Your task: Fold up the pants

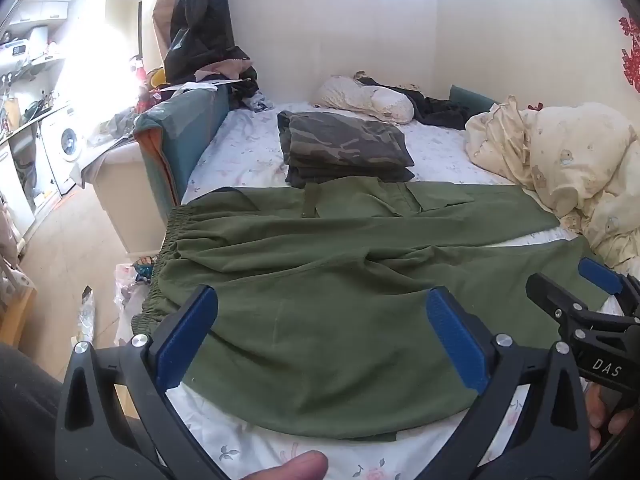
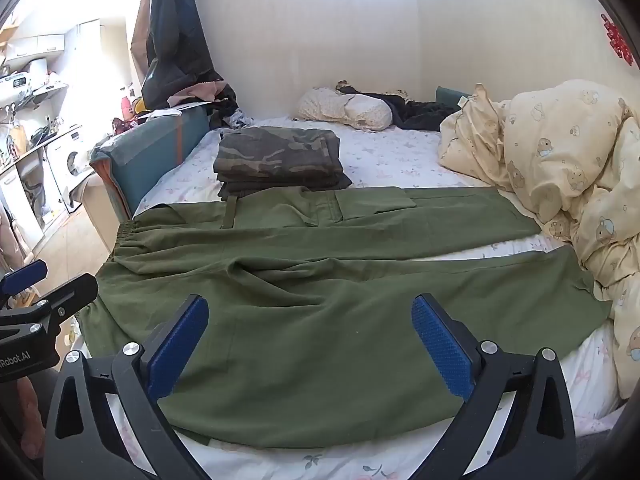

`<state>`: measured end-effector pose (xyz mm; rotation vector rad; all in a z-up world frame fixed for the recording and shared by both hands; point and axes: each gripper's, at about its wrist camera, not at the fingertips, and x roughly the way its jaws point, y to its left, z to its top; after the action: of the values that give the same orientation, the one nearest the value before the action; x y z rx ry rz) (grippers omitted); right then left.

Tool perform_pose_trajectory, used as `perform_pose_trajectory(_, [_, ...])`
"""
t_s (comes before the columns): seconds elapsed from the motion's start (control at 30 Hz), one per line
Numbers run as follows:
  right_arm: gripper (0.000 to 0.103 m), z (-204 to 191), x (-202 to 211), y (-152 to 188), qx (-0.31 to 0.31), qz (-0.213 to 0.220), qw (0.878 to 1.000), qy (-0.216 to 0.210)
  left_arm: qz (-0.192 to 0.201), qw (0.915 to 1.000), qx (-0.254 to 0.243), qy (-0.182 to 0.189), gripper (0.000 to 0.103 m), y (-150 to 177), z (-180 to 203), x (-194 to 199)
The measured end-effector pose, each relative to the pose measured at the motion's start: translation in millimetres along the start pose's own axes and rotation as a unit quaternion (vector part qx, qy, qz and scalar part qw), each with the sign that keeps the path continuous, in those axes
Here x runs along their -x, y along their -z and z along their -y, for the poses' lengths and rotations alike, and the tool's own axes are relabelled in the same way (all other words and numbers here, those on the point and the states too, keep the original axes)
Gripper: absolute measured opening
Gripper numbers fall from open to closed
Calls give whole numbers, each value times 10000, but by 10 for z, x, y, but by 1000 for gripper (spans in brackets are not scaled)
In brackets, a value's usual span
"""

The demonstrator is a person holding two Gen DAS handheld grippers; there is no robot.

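One pair of olive-green cargo pants (image 1: 340, 280) lies spread flat across the near part of the bed (image 1: 248, 148), elastic waistband toward the left edge, its two legs running right toward the cream quilt (image 1: 568, 160). Behind the pants sits one stack of folded camouflage clothes (image 1: 344, 148); I cannot count its layers. One patterned pillow (image 1: 368, 100) lies by the wall, dark clothing beside it. Two hand-held grippers are in view. The left hand-held gripper (image 1: 322, 340) hovers over the seat of the pants, fingers spread wide, pinching nothing. The right hand-held gripper (image 2: 310, 342) is likewise spread apart above the fabric, empty. One washing machine (image 1: 66, 144) stands far left.
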<state>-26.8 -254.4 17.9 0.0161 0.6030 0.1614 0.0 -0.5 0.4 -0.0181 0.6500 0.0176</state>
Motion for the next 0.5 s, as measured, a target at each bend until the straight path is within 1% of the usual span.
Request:
perform_pose_trajectory(0.27, [103,2,8,4,-5,29,10000,4,35,10000,22,-16,103,-2,28,8])
perform_pose_trajectory(0.3, [103,3,10,5,-3,28,10000,2,29,10000,72,52,103,-16,-35,19])
perform_pose_trajectory(0.5, [103,-15,-2,13,6,17,10000,13,19,10000,73,50,103,-14,-45,19])
